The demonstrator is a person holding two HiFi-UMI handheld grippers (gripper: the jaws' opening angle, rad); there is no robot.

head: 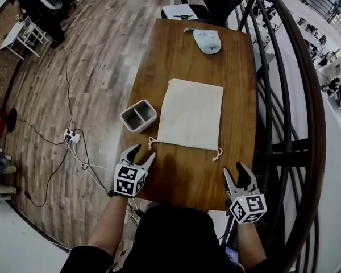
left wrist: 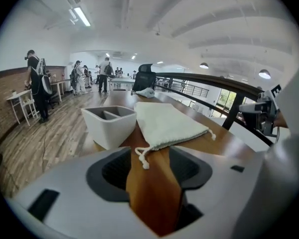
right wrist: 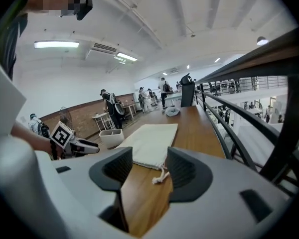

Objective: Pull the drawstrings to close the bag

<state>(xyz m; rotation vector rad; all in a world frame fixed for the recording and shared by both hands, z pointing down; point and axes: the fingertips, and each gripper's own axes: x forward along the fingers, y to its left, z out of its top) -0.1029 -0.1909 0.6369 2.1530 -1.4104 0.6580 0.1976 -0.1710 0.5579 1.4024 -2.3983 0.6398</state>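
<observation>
Left gripper [head: 145, 151] and right gripper [head: 233, 168] hover over the wooden table [head: 182, 178] with jaws wide and empty, apparently just short of the drawstrings [head: 152, 143] of the cream bag [head: 190, 114].

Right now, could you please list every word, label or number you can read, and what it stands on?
No readable text anywhere.
Cubes on the left gripper and right gripper: black-and-white square markers, no words.
Small pale grey fabric pouch, far end of the brown wooden table: dark mark, too small to read.
Cream cloth drawstring bag and grey two-compartment box: blank.
</observation>
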